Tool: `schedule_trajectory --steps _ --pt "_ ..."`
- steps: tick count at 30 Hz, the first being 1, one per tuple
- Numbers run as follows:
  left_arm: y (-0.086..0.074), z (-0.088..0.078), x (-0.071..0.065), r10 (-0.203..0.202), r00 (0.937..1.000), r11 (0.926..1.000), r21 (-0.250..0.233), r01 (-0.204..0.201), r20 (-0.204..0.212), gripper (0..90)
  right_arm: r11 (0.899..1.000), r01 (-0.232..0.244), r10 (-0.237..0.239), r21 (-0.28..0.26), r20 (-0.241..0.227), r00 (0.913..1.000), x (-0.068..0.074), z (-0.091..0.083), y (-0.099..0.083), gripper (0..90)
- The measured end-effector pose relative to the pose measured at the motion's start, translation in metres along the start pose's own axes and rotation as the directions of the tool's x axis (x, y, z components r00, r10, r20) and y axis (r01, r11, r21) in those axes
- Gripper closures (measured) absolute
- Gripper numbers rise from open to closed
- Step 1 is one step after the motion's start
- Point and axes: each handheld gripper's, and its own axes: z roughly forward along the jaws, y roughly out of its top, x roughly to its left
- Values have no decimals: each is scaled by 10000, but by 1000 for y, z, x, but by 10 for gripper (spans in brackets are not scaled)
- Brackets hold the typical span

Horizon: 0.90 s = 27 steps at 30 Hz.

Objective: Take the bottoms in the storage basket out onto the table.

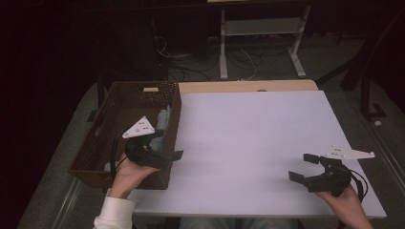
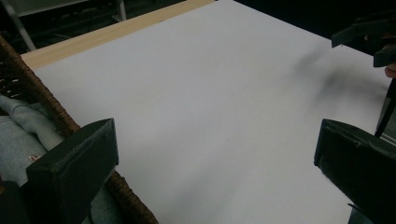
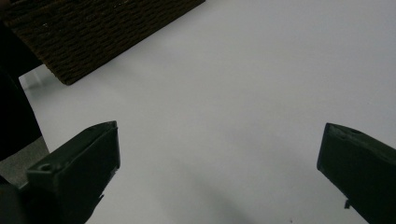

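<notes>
- Woven brown wicker makes up the basket [image 1: 95, 143], which sits at the left edge of the white tabletop [image 1: 248, 138]; its near right wall also shows in the left gripper view [image 2: 51, 109] and its outer side in the right gripper view [image 3: 93, 32].
- Pale grey-blue cloth [image 1: 162, 121] lies inside the basket against its right wall; in the left gripper view the same cloth [image 2: 28, 126] is bunched just behind the wicker rim.
- The left gripper [image 1: 169, 152] is held over the basket's near right corner, right at the rim, with the cloth just beside it. Its fingers [image 2: 77, 163] stand wide apart with nothing between them; one hangs over the basket's edge, the other over bare tabletop.
- The left hand [image 1: 131, 174] grips it from below, a white sleeve [image 1: 112, 212] at the wrist, and the grey three-cornered plate [image 1: 139, 128] sits on top.
- The right gripper [image 1: 305, 167] is held low over the near right part of the tabletop, well apart from the basket and pointing toward it. Its fingers [image 3: 79, 168] are also spread wide and hold nothing, with plain white surface between them.
- The right hand [image 1: 346, 200] holds it near the tabletop's front edge.
- A wooden strip [image 1: 248, 86] borders the tabletop's far side.
</notes>
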Motion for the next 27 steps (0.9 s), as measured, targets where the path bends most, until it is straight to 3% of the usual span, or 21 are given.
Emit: schedule_trajectory --steps 8,27 --pt "1 -6 3 15 10000 10000 82 -14 -46 0 10000 -27 27 7 13 10000 0 0 0 0" --pt "7 -27 24 -148 9979 9990 408 174 -630 0 9999 22 -21 161 -31 10000 0 3 0 0"
